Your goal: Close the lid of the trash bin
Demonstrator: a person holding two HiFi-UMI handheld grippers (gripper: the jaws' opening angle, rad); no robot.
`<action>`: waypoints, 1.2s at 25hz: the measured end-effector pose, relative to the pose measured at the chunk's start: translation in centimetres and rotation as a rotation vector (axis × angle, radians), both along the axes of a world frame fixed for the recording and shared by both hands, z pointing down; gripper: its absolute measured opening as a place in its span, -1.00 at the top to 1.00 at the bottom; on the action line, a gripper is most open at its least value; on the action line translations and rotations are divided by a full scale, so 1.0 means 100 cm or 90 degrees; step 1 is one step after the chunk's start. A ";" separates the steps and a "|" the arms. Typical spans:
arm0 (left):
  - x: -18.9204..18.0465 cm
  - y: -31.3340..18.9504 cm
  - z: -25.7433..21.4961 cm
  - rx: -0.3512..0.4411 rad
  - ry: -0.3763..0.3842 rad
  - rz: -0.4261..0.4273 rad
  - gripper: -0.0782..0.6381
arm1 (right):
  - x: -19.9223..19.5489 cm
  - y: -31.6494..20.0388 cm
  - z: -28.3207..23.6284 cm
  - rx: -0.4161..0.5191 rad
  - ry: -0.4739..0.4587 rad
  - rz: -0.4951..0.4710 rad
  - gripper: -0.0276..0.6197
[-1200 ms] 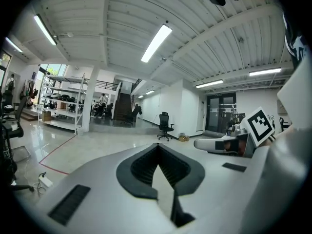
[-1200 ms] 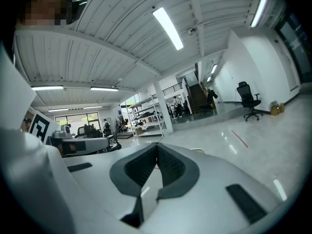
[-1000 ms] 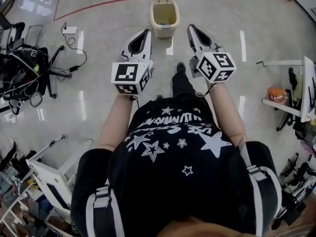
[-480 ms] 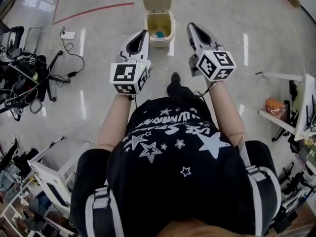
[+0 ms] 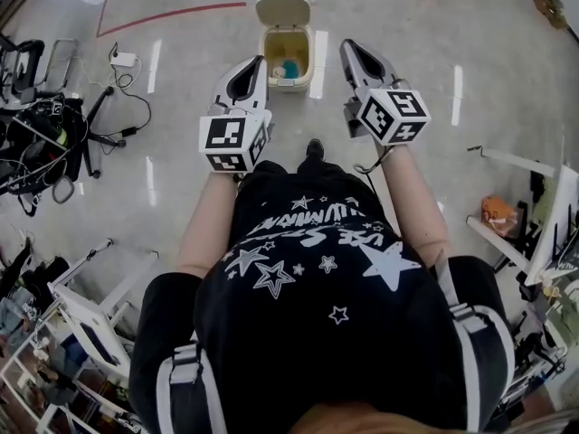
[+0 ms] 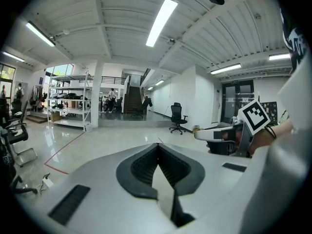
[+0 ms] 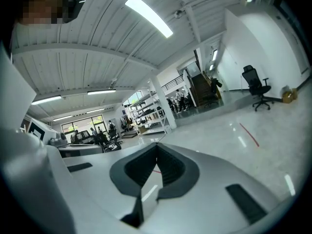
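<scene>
Flanking the open trash bin [image 5: 289,85]: left hand-held gripper [image 5: 264,60] and right hand-held gripper [image 5: 346,44], both pressed together, empty

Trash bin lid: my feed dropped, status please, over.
Left tongs and right tongs shut, empty. Cream plastic trash bin ahead on floor, lid standing open. Nothing blocking the lid.

Floor [image 5: 507,52]: pale, glossy, with a red line [image 5: 172,14] across the far left. At left we log a white adapter [image 5: 124,59] with black cable, near a tangle of black gear [image 5: 45,134]. An orange item [image 5: 496,212] shows at right. In the left gripper view we record a black office chair [image 6: 177,117], shelving [image 6: 68,99], a staircase [image 6: 131,100] and a lit ceiling strip light [image 6: 161,14].
</scene>
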State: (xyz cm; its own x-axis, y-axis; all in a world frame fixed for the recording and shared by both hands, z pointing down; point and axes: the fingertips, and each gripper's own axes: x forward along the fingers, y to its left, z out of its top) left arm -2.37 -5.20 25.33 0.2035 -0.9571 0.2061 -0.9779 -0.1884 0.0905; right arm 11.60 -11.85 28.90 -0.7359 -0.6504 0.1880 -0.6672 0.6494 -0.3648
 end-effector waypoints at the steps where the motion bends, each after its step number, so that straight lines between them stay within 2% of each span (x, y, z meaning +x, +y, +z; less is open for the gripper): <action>1: 0.002 -0.003 0.001 -0.003 0.001 0.001 0.75 | 0.001 -0.004 0.002 -0.003 0.000 -0.001 0.90; 5: 0.001 -0.011 0.002 -0.004 -0.001 0.003 0.75 | -0.004 -0.014 0.009 -0.016 0.005 -0.005 0.90; 10: -0.029 -0.030 0.010 -0.008 0.012 -0.015 0.75 | -0.019 -0.018 0.019 -0.032 0.021 -0.004 0.90; 13: -0.044 -0.048 0.022 -0.021 0.020 -0.015 0.75 | -0.019 -0.029 0.026 -0.038 0.038 0.018 0.90; 30: -0.109 -0.182 0.078 -0.083 0.042 0.083 0.75 | -0.083 -0.136 0.089 -0.125 0.087 0.129 0.90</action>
